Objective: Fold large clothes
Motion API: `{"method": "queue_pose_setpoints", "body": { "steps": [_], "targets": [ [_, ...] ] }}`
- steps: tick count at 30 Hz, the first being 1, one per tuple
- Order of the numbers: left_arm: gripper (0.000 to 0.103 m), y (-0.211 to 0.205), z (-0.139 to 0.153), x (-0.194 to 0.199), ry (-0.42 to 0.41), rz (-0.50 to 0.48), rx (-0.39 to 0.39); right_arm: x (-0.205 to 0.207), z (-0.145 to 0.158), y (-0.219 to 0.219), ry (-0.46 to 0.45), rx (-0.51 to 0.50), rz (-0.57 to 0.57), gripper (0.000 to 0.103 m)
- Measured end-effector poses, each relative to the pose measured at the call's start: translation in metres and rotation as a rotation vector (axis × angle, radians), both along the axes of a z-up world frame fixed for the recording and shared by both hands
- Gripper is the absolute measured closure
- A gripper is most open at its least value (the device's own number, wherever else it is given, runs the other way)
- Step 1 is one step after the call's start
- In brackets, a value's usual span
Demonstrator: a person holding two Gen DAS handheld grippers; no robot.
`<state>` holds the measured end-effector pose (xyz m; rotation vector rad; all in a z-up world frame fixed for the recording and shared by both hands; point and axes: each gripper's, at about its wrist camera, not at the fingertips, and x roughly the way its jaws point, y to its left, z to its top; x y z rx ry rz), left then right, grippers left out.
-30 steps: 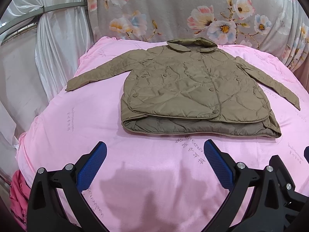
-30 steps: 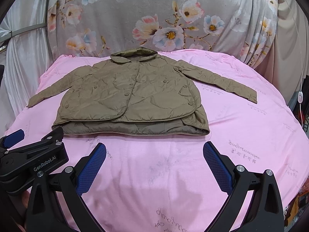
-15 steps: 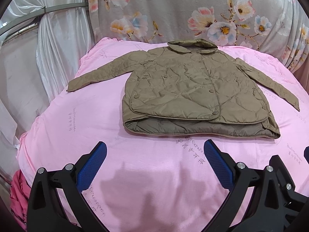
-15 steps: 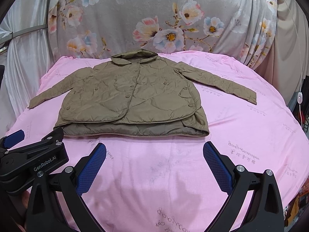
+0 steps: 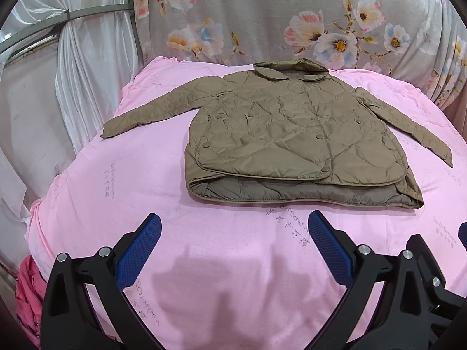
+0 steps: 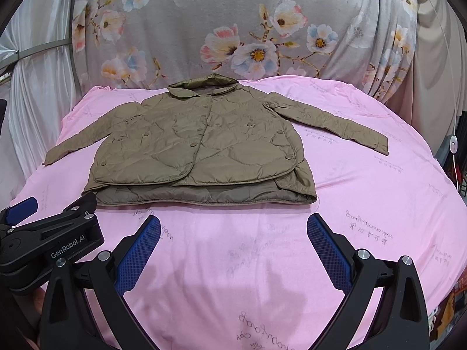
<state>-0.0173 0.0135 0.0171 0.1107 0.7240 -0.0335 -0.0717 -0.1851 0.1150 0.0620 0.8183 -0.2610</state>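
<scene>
An olive quilted jacket (image 5: 292, 134) lies flat, front up and buttoned, on a pink cloth-covered table (image 5: 122, 204). Both sleeves are spread out to the sides and the collar points to the far side. It also shows in the right wrist view (image 6: 198, 151). My left gripper (image 5: 233, 227) is open and empty, hovering over the pink cloth just short of the jacket's hem. My right gripper (image 6: 233, 227) is open and empty too, near the hem, to the right of the left gripper (image 6: 49, 239).
A floral grey curtain (image 6: 233, 29) hangs behind the table. White drapes (image 5: 73, 87) hang at the left. A pink garment (image 5: 26, 291) hangs off the table's near left edge. A white cable (image 6: 454, 145) hangs at the right.
Both views have shifted slightly; the jacket sits a little lower and nearer in frame. Both grippers stay open and empty.
</scene>
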Motion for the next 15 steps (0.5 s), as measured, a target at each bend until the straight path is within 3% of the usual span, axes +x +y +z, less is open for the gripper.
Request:
{"method": "queue_pose_setpoints", "body": {
  "steps": [15],
  "targets": [
    [0.005, 0.0008, 0.0003, -0.0024, -0.001, 0.003, -0.006, -0.0014, 0.0014, 0.0011, -0.009, -0.002, 0.002, 0.005]
  ]
}}
